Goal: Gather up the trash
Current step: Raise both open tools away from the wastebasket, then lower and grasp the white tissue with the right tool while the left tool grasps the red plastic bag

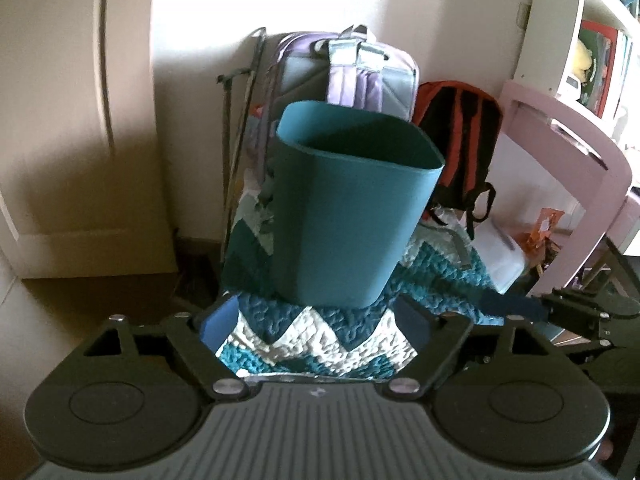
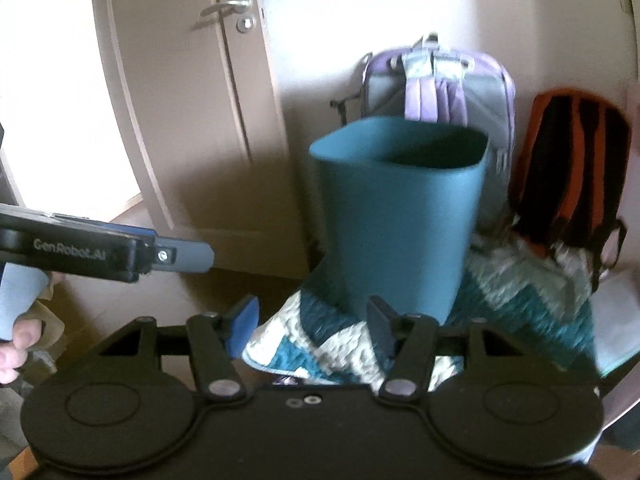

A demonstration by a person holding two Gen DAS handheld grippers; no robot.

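on top of a teal-and-white zigzag blanket (image 1: 320, 344) stands the teal bin (image 1: 348, 208), upright, its mouth open to the room and dark inside; what lies in it cannot be told. behind the bin a lilac backpack (image 1: 360, 72) leans against the wall, partly hidden by the bin's rim. to the right of the bin sits an orange and black backpack (image 1: 464, 136), its straps hanging down onto the blanket. left of the bin some thin dark poles (image 1: 240, 120) stand against the wall, and further left is a cream door (image 2: 192, 92) with a metal handle (image 2: 226, 8). far right of the bin, in the left wrist view, a pink chair frame (image 1: 580, 160) and a white shelf unit (image 1: 600, 40) crowd the edge.

the left gripper (image 1: 316, 324) faces the bin with its blue-padded fingers spread wide and nothing between them, only blanket showing in the gap. the right gripper (image 2: 312, 320) is likewise parted and bare, its right finger overlapping the bin's base in view. both grippers sit near the bin, neither touching it. the right wrist view is blurred.
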